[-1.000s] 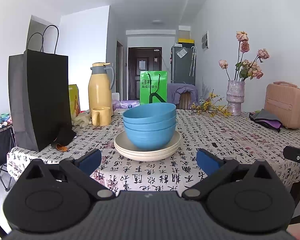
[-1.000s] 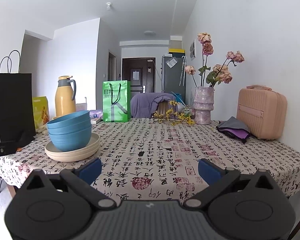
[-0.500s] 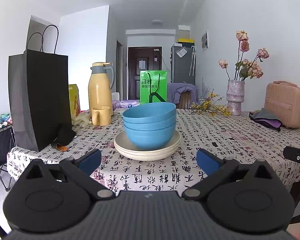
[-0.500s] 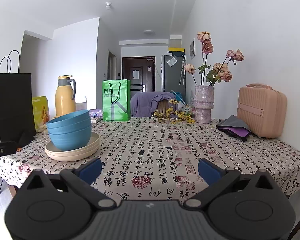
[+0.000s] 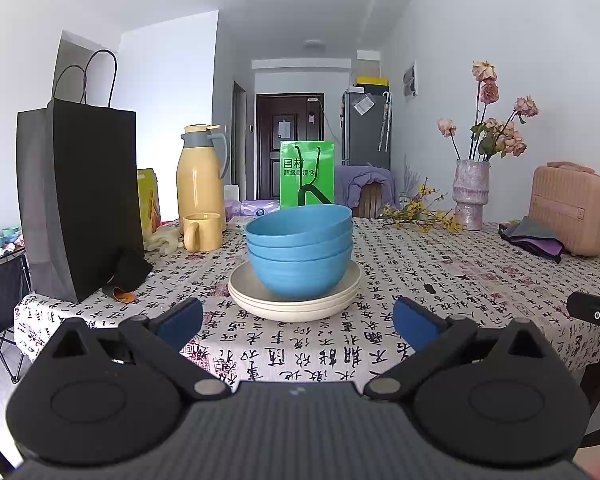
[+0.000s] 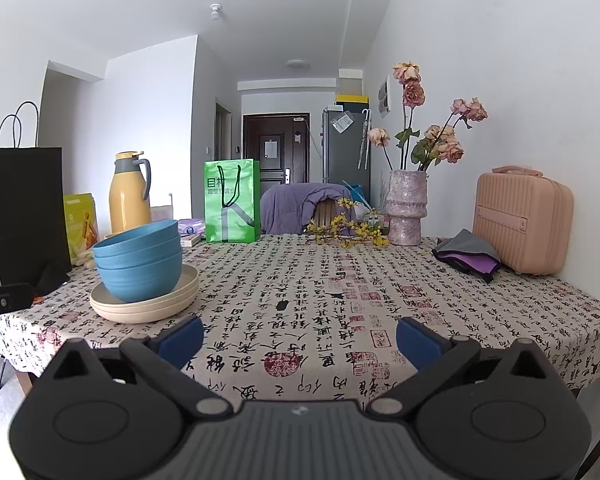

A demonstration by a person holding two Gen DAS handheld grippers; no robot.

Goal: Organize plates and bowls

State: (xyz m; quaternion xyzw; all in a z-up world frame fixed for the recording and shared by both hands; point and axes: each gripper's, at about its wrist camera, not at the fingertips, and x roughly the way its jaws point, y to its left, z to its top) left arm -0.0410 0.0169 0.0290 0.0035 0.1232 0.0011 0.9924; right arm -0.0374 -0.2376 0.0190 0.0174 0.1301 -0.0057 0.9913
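Note:
Three nested blue bowls (image 5: 300, 252) sit on a stack of cream plates (image 5: 296, 300) on the patterned tablecloth (image 5: 440, 280). My left gripper (image 5: 298, 324) hovers open at the table's near edge, straight in front of the stack, with nothing between its blue pads. In the right wrist view the blue bowls (image 6: 138, 260) and cream plates (image 6: 144, 304) stand at the left, well apart from my right gripper (image 6: 300, 340), which is open and empty over the near edge of the tablecloth (image 6: 340, 300).
Left of the stack stand a black paper bag (image 5: 80, 200), a yellow thermos (image 5: 200, 176) and a yellow mug (image 5: 202, 232). Behind are a green bag (image 5: 307, 178), a vase of dried roses (image 5: 472, 196), a pink case (image 5: 572, 208) and folded cloth (image 5: 536, 238).
Both views have barely shifted. The bowls and plates stay put and both grippers stay open.

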